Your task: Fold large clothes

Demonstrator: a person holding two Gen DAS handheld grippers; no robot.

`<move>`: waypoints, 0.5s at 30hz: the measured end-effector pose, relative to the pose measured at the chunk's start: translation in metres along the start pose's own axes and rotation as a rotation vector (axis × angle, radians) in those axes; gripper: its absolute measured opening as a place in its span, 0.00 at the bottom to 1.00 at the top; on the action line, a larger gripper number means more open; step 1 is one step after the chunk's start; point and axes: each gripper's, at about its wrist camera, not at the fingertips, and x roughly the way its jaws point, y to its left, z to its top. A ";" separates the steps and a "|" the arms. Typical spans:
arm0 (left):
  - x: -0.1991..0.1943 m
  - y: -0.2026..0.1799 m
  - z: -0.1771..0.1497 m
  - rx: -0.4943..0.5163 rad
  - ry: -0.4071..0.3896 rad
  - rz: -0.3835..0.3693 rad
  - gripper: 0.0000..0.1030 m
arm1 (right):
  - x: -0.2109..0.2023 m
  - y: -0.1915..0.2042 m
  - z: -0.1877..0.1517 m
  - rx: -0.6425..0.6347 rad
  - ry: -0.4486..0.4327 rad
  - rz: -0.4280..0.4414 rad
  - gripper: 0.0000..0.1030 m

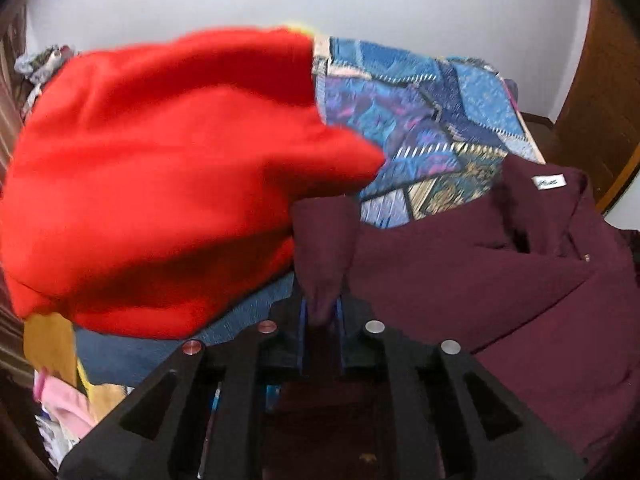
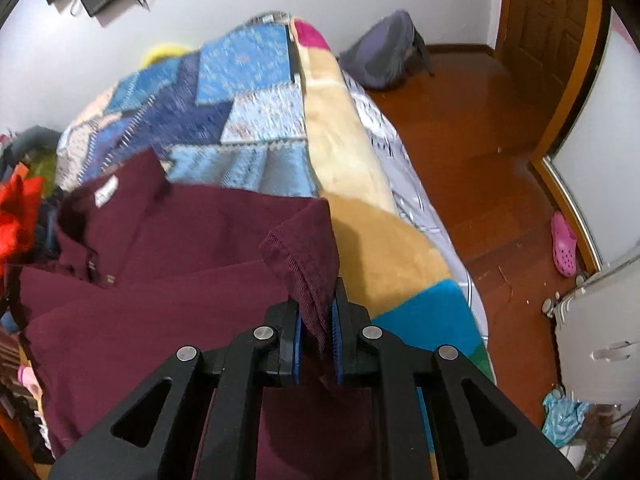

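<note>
Crowding maroon shirt (image 1: 500,280): red garment (image 1: 160,180) beside left claw (image 1: 322,312); quilt (image 2: 240,100) beneath.

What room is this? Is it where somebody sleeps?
Most likely a bedroom. A bed with a blue patchwork quilt fills the middle, a maroon shirt lies on it, held by both grippers, and a pink clog sits on the wooden floor near a door.

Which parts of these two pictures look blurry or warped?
Left wrist view: the red garment is motion-smeared, the maroon shirt sharper. Right wrist view: the patchwork quilt is streaked. Both views bend the walls, fisheye style.
</note>
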 end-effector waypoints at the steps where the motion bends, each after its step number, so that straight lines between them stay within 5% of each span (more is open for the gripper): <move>1: 0.002 0.000 -0.002 0.000 0.002 0.002 0.14 | 0.002 0.002 -0.001 -0.013 0.001 -0.011 0.12; 12: -0.033 -0.005 -0.007 0.030 -0.048 0.027 0.21 | -0.053 0.010 -0.006 -0.037 -0.072 -0.030 0.21; 14: -0.046 -0.004 -0.009 0.032 -0.066 0.018 0.28 | -0.066 0.015 -0.009 -0.058 -0.096 -0.020 0.21; 15: -0.056 -0.002 -0.011 0.033 -0.081 0.013 0.39 | -0.076 0.018 -0.012 -0.077 -0.110 -0.022 0.21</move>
